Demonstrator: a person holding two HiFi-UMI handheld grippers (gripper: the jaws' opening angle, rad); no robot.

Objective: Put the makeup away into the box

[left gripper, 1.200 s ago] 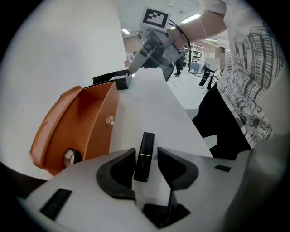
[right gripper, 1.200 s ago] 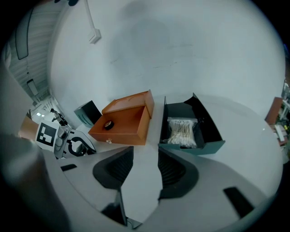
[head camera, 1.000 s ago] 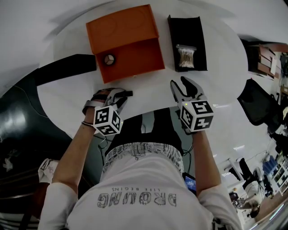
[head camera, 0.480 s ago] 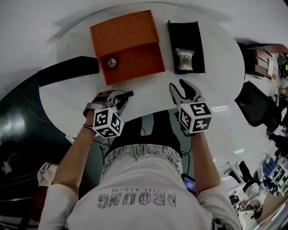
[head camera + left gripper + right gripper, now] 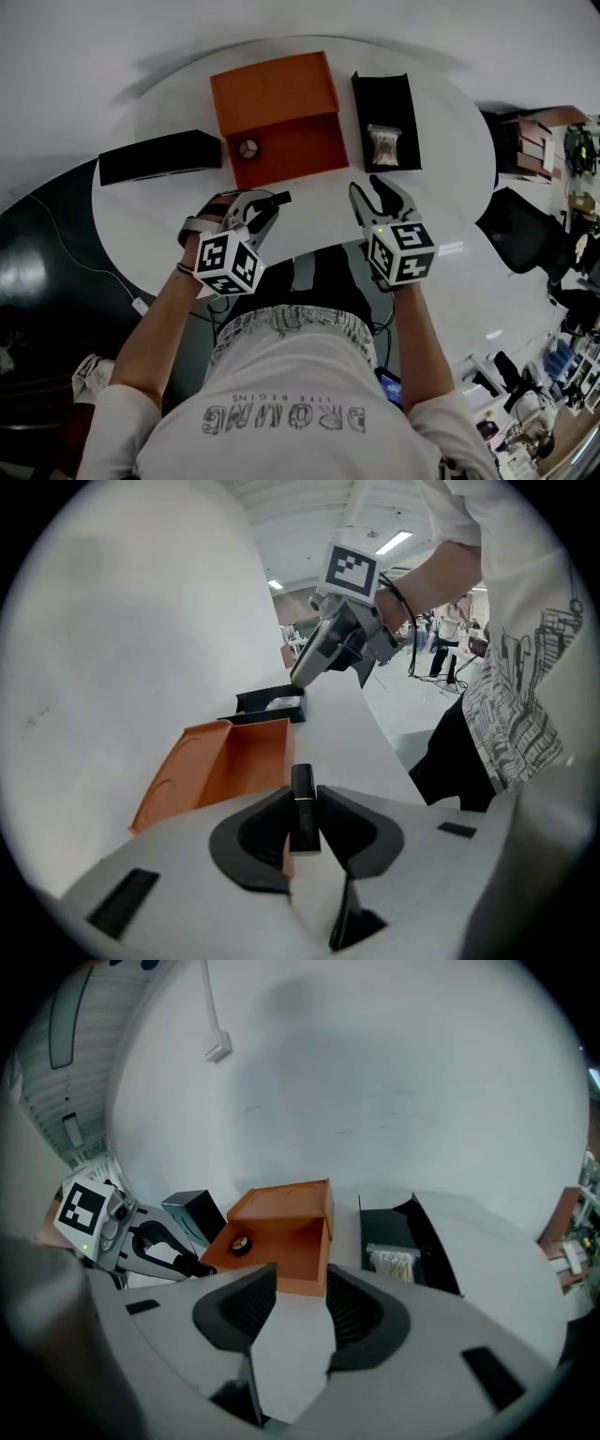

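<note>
Lipstick (image 5: 303,808) gripped by left gripper (image 5: 265,207), jaws just closed, angled downward

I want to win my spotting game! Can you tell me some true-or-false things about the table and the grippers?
1. The left gripper holds a black tube. True; its jaws have just been closing, and the tube is between them.
2. The orange box is shut. False: it is open.
3. The right gripper holds a brush. False: its jaws are apart and empty.
4. A round compact lies in the box. True.
</note>
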